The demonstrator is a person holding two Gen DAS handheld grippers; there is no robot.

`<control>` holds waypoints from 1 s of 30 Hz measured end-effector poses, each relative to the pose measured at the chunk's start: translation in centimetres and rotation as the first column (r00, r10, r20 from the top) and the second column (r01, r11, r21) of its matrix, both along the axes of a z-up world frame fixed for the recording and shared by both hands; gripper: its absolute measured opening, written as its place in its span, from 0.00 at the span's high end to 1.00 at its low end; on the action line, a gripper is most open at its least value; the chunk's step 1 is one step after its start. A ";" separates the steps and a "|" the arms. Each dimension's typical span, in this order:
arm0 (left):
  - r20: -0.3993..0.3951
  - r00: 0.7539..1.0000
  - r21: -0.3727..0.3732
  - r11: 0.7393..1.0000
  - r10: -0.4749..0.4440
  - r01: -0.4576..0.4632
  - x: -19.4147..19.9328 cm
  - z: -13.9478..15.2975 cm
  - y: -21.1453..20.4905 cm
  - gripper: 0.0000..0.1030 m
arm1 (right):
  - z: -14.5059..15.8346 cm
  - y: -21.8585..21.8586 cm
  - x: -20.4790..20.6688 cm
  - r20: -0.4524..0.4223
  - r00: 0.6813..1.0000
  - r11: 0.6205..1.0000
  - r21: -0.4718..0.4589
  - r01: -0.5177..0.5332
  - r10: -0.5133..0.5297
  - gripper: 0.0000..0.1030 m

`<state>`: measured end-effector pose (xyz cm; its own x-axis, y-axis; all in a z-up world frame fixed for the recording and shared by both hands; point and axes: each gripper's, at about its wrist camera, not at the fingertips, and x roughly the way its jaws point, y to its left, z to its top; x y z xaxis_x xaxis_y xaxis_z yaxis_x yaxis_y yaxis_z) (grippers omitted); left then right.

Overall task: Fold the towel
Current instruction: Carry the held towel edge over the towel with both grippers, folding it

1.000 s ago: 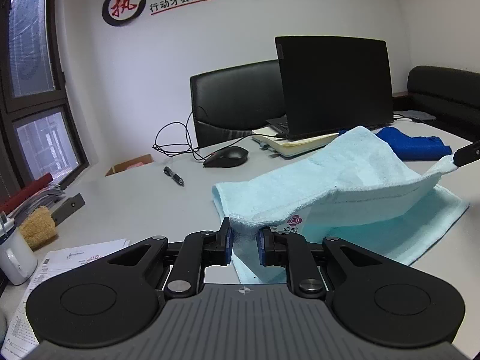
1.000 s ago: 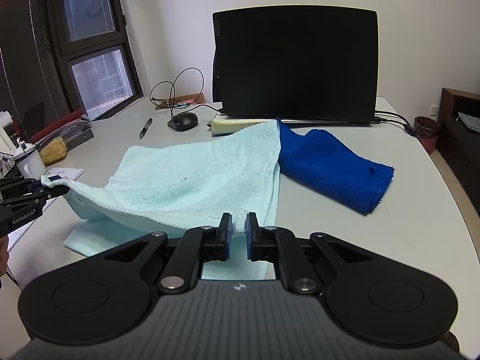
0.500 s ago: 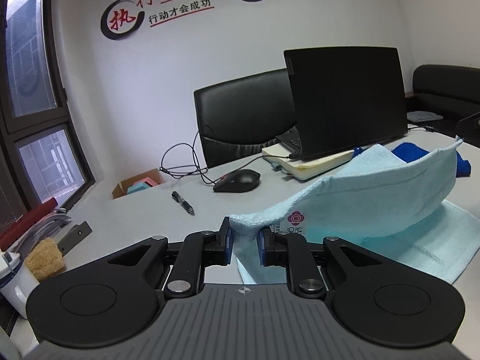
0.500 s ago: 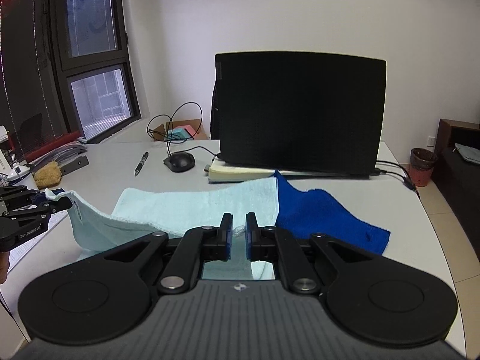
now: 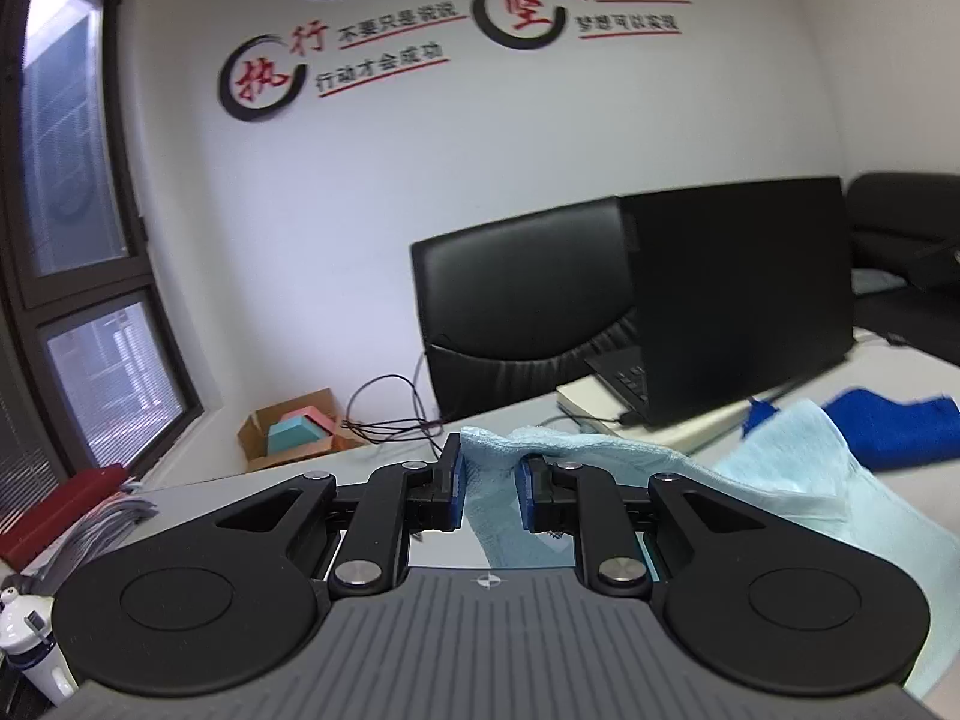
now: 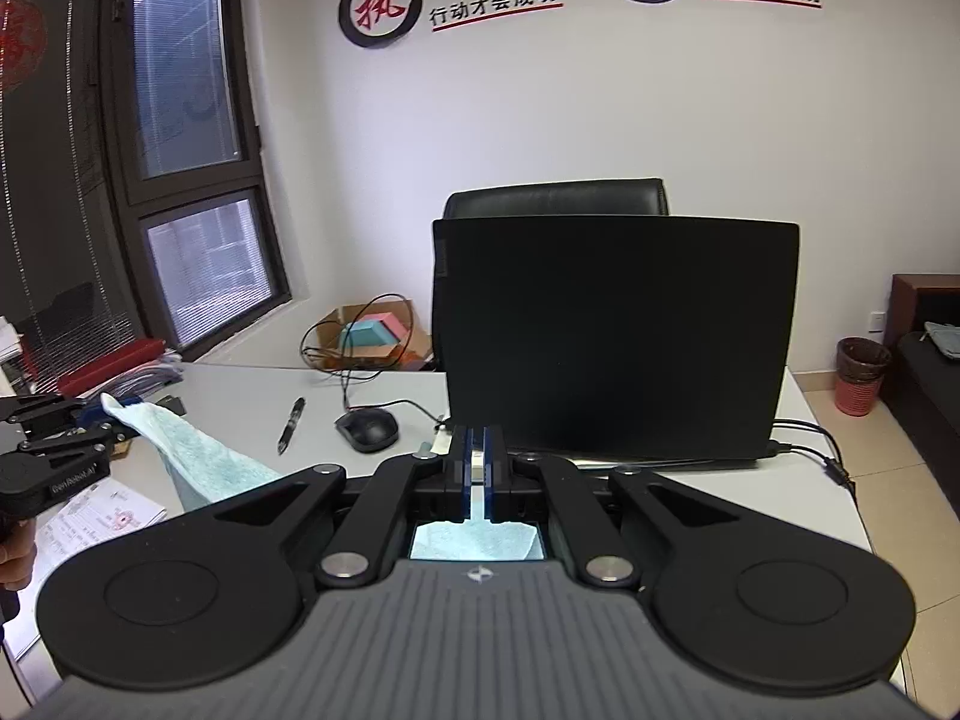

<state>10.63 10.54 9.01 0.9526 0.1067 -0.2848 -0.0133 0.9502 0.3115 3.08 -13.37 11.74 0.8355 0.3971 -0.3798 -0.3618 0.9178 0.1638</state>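
The light blue towel (image 5: 780, 468) hangs lifted between both grippers above the grey desk. My left gripper (image 5: 491, 489) is shut on one towel corner, which bunches between its blue pads. My right gripper (image 6: 478, 483) is shut on the other corner; towel cloth (image 6: 477, 540) shows just below its jaws. In the right wrist view the left gripper (image 6: 90, 420) is at the far left, with the towel (image 6: 198, 462) draping down from it. Most of the towel's lower part is hidden behind the gripper bodies.
An open black laptop (image 6: 612, 342) stands on a notebook behind the towel. A dark blue cloth (image 5: 888, 426) lies at the right. A mouse (image 6: 367, 429), a pen (image 6: 292, 423), cables, papers (image 6: 96, 516) and a black chair (image 5: 522, 312) are around the desk.
Both grippers have risen with the towel corners and tilted up. The towel has come further off the desk, and the views now show more wall and less tabletop.
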 end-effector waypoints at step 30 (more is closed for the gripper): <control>-0.250 0.968 -0.035 0.999 -0.014 0.005 -3.7 -9.5 1.2 0.80 | -9.3 5.6 2.5 -0.262 0.957 0.982 -0.104 -0.158 0.127 0.74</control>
